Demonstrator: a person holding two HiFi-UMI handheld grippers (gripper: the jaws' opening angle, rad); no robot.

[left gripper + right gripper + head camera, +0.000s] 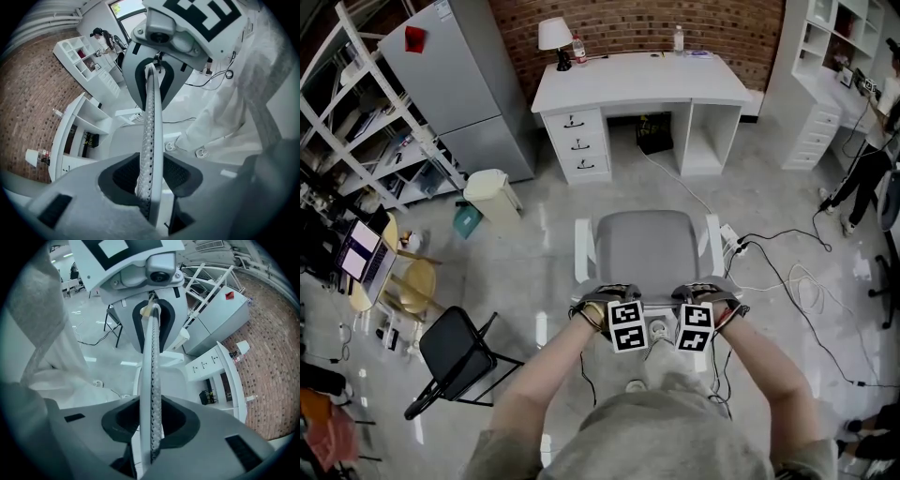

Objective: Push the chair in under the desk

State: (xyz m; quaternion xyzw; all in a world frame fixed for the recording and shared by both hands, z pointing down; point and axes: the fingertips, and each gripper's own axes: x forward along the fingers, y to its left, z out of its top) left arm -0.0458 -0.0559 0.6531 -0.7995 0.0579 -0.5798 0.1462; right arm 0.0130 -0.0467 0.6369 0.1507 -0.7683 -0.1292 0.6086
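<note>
Chair (647,246) backrest, thin perforated panel, probably mesh, clamped in fingers of left gripper (149,180) and right gripper (152,423)

Seen from the head view, the chair (647,246) hides its own base and legs beneath the seat. Its backrest (150,136) is mostly covered there by the left hand (596,302), the right hand (714,294) and the marker cubes of the left gripper (625,325) and right gripper (695,327). In the left gripper view the backrest's lower end disappears between the fingers (123,174). A dark object (654,134) in the kneehole of the bench (628,86) is too small to identify, as are the flat items (697,53) on its top. A person (865,178) and the shelving (356,131) are cut off by the picture's edges.
</note>
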